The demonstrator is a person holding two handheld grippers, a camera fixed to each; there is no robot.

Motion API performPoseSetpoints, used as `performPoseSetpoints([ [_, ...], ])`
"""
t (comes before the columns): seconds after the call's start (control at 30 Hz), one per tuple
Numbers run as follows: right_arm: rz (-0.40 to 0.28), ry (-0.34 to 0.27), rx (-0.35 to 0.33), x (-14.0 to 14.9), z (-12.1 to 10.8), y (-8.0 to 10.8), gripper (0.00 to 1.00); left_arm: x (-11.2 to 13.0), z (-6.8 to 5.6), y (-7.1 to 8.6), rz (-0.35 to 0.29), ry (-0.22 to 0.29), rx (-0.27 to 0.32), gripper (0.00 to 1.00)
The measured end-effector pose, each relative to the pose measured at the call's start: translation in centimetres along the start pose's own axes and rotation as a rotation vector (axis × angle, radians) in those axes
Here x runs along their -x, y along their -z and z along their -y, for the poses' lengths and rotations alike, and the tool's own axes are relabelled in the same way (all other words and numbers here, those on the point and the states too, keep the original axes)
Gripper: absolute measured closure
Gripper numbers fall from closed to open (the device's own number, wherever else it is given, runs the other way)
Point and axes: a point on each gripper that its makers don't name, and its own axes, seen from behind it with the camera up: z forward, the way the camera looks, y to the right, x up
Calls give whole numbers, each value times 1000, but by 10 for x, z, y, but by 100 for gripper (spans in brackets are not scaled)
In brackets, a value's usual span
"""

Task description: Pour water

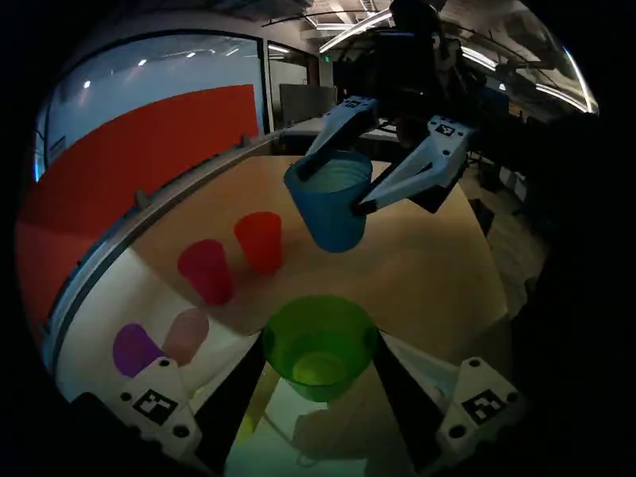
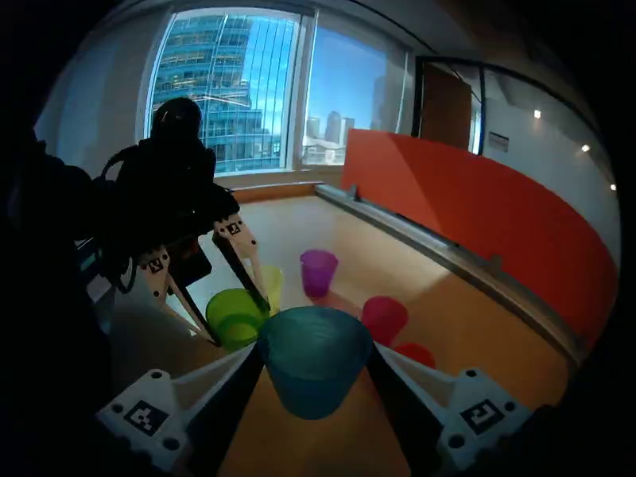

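Pinching green cup (image 1: pixel 320 358) tight between left fingers (image 1: pixel 215 366), over tabletop (image 1: pixel 429 262). Clamping blue cup (image 2: pixel 314 366) between right fingers (image 2: pixel 203 381), held higher, just beyond. Best bringing blue rim over green mouth, tipping slowly, keeping green level, avoiding red cup (image 1: pixel 259 241).

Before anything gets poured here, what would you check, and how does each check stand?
1. Left gripper fingers clamp the green cup from both sides: ok.
2. Right gripper fingers clamp the blue cup from both sides: ok.
3. Green cup upright, mouth open: ok.
4. Blue cup over the green cup's mouth: not ok, the two are held apart.
5. Water in the blue cup: cannot tell.
6. Red cup and dark pink cup stand off to one side on the table: ok.
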Motion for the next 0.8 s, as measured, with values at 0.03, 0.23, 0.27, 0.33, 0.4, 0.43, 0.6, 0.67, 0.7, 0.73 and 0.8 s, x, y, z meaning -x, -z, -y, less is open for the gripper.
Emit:
performPoseSetpoints([
  [0.03,6,1,-1,3,0,-1,8,1,0,-2,5,0,1,12],
  [0.23,39,3,-12,19,-1,-7,8,7,3,-11,24,3,8,12],
  [0.27,43,1,-15,21,-1,-9,8,8,3,-12,25,6,10,12],
  [0.33,49,-2,-18,25,-1,-10,8,9,4,-15,26,11,14,12],
  [0.4,55,-7,-21,30,-1,-12,8,11,4,-18,27,17,17,12],
  [0.43,58,-8,-22,32,-1,-13,8,11,5,-19,27,18,18,12],
  [0.6,75,-12,-25,42,-2,-15,8,15,6,-25,31,20,23,12],
  [0.67,80,-11,-25,46,-3,-16,8,16,6,-27,32,18,23,12],
  [0.7,83,-11,-26,47,-3,-16,8,17,6,-28,32,17,24,12],
  [0.73,84,-10,-28,48,-2,-16,8,17,6,-28,33,16,23,12],
  [0.8,87,-9,-33,51,-1,-17,8,19,5,-30,34,14,23,12],
])
